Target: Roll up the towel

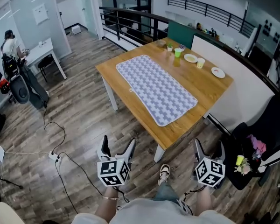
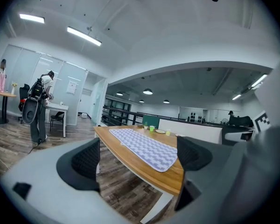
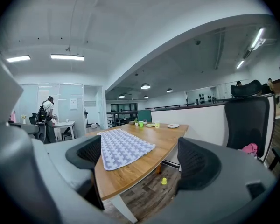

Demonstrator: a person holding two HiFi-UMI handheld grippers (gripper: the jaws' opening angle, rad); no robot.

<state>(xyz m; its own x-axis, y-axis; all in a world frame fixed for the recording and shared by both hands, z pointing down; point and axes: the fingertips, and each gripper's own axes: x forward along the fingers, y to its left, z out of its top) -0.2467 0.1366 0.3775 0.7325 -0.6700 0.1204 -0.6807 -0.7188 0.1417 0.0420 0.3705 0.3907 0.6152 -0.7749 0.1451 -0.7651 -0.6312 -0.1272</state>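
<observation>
While a person (image 1: 9, 42) is standing by a white desk (image 1: 43, 48) at the upper left of the head view, the left gripper (image 1: 117, 146) is hovering at lower centre-left, jaws apart and empty. The checked towel (image 1: 156, 88) is lying flat, unrolled, on the wooden table (image 1: 203, 90) in the middle of the frame. At lower right, the right gripper (image 1: 209, 149) is hovering too, jaws spread wide around nothing.
</observation>
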